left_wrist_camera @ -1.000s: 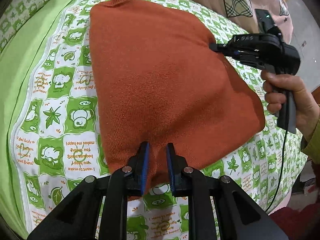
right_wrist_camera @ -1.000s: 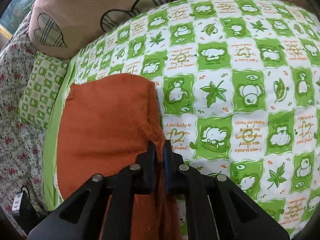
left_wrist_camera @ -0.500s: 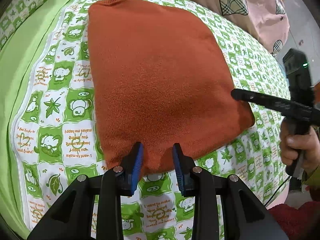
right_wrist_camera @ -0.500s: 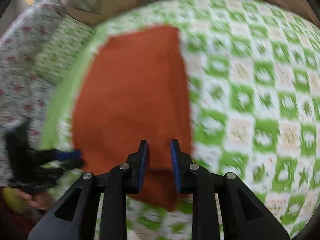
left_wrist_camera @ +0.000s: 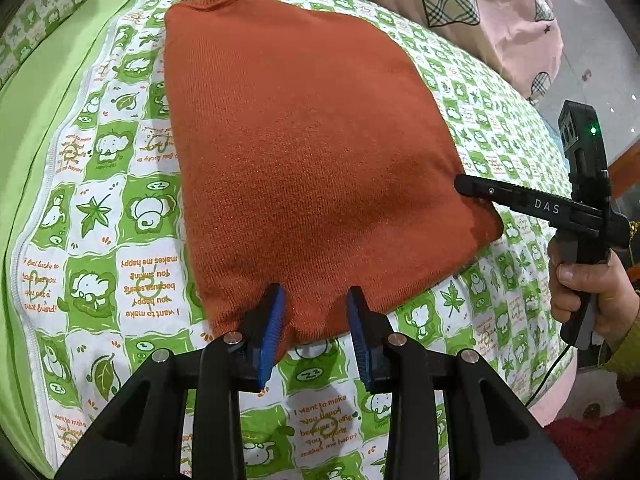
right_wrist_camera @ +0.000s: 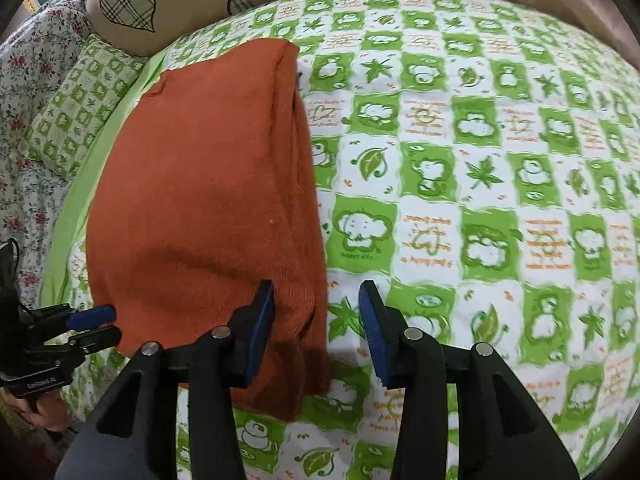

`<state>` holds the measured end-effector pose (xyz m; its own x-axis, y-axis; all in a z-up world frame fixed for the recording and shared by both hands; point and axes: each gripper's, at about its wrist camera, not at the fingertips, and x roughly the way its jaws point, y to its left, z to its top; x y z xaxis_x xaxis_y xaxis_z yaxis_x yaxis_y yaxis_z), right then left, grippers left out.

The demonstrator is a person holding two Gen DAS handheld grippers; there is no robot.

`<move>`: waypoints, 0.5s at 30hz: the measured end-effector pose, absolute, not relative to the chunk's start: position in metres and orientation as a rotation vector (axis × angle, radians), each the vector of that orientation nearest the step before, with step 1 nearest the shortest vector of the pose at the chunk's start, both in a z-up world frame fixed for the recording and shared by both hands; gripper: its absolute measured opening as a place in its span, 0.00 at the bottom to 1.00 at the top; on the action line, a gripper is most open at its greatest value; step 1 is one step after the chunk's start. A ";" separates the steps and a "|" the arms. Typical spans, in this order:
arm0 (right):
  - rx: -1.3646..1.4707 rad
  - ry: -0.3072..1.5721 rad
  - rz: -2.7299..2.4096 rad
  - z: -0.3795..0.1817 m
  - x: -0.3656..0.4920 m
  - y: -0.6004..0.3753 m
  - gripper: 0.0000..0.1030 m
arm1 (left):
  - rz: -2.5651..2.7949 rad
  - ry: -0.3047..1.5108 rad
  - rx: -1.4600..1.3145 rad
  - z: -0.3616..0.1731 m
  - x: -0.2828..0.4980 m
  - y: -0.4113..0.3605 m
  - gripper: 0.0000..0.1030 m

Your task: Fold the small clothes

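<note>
Green cartoon bedsheet (right_wrist_camera: 460, 184), heart-patterned pillow (right_wrist_camera: 120, 4), floral quilt (right_wrist_camera: 24, 80)

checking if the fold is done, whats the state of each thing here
orange sweater: folded into a flat rectangle, lying on the bedspread, not gripped
left gripper: fingers just opened, apart over the sweater's near edge
right gripper: fingers just opened, straddling the sweater's side edge
</note>
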<state>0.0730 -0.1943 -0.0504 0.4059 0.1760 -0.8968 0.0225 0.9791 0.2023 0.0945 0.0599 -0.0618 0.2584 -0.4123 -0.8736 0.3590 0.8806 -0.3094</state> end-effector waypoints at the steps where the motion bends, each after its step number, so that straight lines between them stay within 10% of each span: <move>1: 0.196 1.148 0.082 -0.050 0.069 -0.195 0.42 | -0.528 1.201 -0.045 -0.062 0.095 0.060 0.32; 15: 0.194 1.114 0.132 -0.017 0.020 -0.202 0.42 | -0.318 1.181 -0.034 -0.040 0.050 0.076 0.44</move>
